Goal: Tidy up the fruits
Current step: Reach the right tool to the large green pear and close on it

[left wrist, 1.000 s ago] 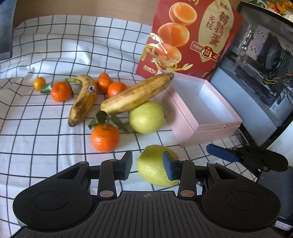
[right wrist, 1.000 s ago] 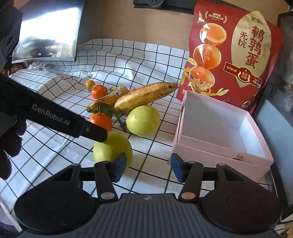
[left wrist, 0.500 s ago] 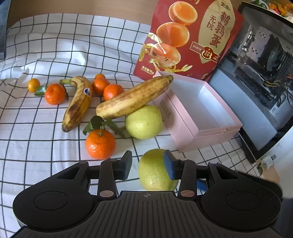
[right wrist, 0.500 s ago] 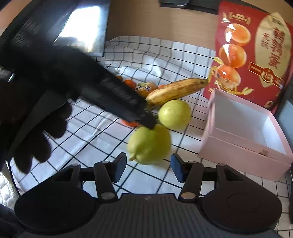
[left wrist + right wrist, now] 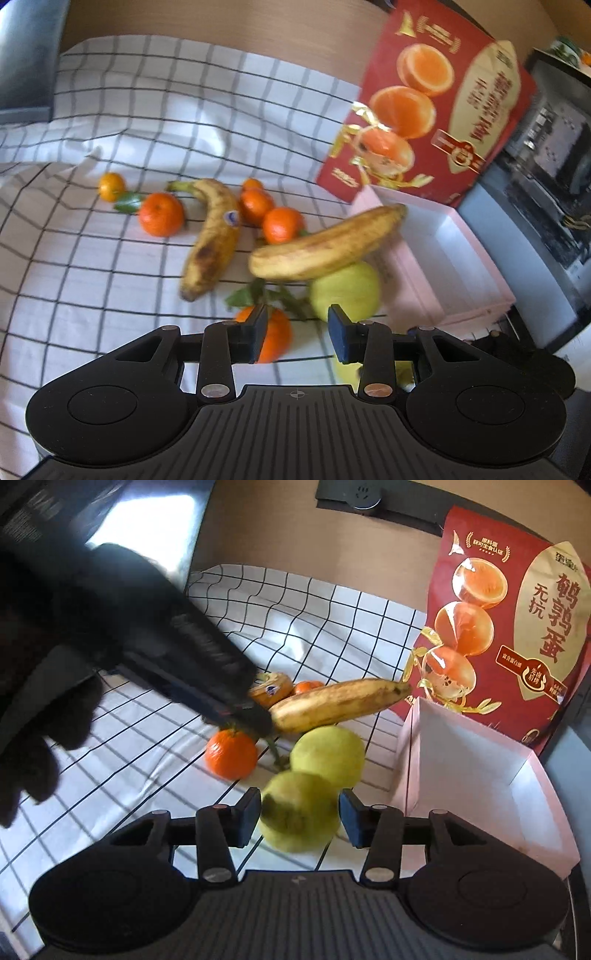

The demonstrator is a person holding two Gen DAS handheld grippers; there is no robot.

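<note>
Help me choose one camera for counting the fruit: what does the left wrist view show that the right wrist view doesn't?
Only the left wrist view: the small far tangerine, its bigger neighbour, the whole stickered banana and the computer case. Only the right wrist view: the gloved left hand, the wall socket and the nearer pear in full. Both: the long banana across the farther pear, the leafy tangerine, the pink box, the red bag and the checked cloth.

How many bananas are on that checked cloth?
2. One banana, with a small sticker, lies among the oranges towards the left. The other banana rests across the top of a green fruit, its tip reaching the pink box. None seem hidden.
</note>
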